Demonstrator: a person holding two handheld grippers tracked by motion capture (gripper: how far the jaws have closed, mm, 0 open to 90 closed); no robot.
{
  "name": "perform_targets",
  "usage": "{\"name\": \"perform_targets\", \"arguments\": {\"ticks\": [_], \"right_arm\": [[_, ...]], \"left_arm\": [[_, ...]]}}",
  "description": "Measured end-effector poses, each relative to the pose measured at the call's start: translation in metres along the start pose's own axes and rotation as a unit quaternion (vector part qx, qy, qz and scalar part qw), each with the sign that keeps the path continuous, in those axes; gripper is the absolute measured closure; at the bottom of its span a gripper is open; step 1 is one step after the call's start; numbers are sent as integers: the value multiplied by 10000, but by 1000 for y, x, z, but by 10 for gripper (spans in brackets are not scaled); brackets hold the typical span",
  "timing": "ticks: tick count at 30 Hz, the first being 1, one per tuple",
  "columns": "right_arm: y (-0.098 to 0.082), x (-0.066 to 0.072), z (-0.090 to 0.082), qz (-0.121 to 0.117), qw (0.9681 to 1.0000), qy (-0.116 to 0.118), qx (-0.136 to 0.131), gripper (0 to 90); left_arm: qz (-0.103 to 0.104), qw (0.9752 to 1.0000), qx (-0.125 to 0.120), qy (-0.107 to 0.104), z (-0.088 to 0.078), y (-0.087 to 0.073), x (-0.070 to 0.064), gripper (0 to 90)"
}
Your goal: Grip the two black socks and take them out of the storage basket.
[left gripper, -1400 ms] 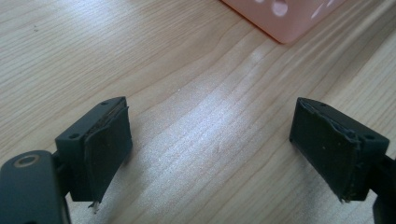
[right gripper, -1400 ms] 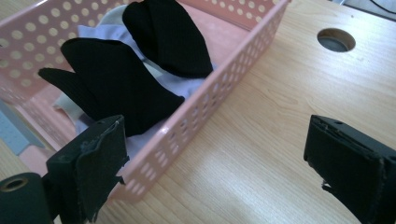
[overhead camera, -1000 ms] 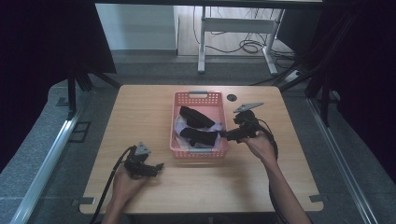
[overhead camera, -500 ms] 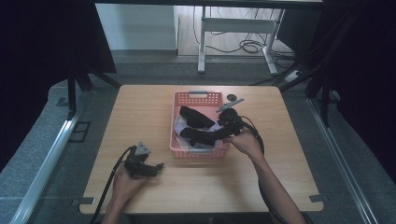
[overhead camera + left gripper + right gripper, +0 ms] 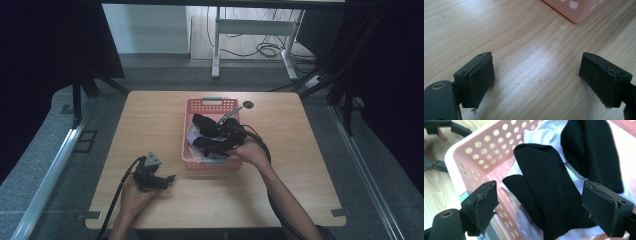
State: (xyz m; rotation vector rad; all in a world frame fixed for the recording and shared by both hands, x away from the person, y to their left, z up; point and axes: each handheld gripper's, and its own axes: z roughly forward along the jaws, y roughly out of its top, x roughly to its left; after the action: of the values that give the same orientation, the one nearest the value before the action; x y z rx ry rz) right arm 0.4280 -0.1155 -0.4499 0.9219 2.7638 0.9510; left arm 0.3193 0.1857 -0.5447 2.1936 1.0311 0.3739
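Note:
A pink perforated basket [image 5: 199,161] [image 5: 471,155] stands mid-table and holds black socks [image 5: 205,125] [image 5: 549,192] lying on white ones [image 5: 541,135]. My right gripper [image 5: 218,146] [image 5: 541,207] reaches into the basket from the right, open, with its jaws either side of a folded black sock and apart from it. My left gripper [image 5: 167,178] [image 5: 536,77] rests near the table's front left, open over bare wood [image 5: 524,45], with the basket's corner [image 5: 576,10] just ahead of it.
The wooden table [image 5: 150,120] has a dark round cable hole [image 5: 248,104] at the back right of the basket. Cables trail from both grippers toward the person. Grey floor, metal rails and a desk frame [image 5: 250,30] lie beyond the table.
My right gripper has moved left and down from beside the basket's right rim into the basket, over the black socks. The left gripper has stayed in place.

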Motion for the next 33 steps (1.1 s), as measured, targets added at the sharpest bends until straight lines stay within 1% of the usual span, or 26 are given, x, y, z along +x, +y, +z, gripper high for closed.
{"name": "perform_targets", "arguments": {"ticks": [2,5,8,9,10,11,13,15,16,17,18,20,22,23,24,25,27,28,30,33], "right_arm": [[3,3,8,-72,9999,-19,132,145],[5,5,14,-123,9996,-53,237,155],[6,6,22,-177,9988,-148,436,180],[6,7,27,-190,9979,-235,581,190],[6,7,27,-190,9979,-235,581,190],[6,6,29,-173,9974,-286,639,212],[6,5,33,-142,9956,-449,810,294],[6,4,34,-110,9943,-507,928,388],[6,4,35,-141,9936,-559,974,437],[6,4,35,-141,9936,-559,974,437],[5,3,35,-115,9929,-558,1041,598],[4,1,35,-69,9936,-508,1009,705],[3,0,34,-29,9937,-522,994,795],[3,0,34,-29,9937,-522,994,795],[3,-1,33,25,9942,-515,942,820],[3,-2,30,102,9954,-476,828,842],[3,-2,26,133,9962,-483,718,850],[3,-2,26,133,9962,-483,718,850],[4,-1,21,190,9971,-434,589,853],[6,-2,10,198,9980,-416,434,856]], "left_arm": [[9,10000,9,4,0,0,0,126],[10,10000,9,4,0,0,0,126],[17,10000,15,7,0,0,0,126],[-6,10000,-4,1,0,0,0,126],[-6,10000,-4,1,0,0,0,126],[-1,10000,0,1,0,0,0,126],[-5,10000,-3,-1,0,0,0,126],[-3,10000,-1,-1,0,0,0,126],[-1,10000,0,-1,0,0,0,126],[-1,10000,0,-1,0,0,0,126],[0,10000,2,-2,0,0,0,126],[-1,10000,0,-2,0,0,0,126],[0,10000,1,-1,0,0,0,126],[0,10000,1,-1,0,0,0,126],[1,10000,2,-3,0,0,0,126],[7,10000,7,-3,0,0,0,126],[6,10000,7,-3,0,0,0,126],[7,10000,6,0,0,0,0,126],[7,10000,7,0,0,0,0,126],[8,10000,8,1,0,0,0,126]]}}
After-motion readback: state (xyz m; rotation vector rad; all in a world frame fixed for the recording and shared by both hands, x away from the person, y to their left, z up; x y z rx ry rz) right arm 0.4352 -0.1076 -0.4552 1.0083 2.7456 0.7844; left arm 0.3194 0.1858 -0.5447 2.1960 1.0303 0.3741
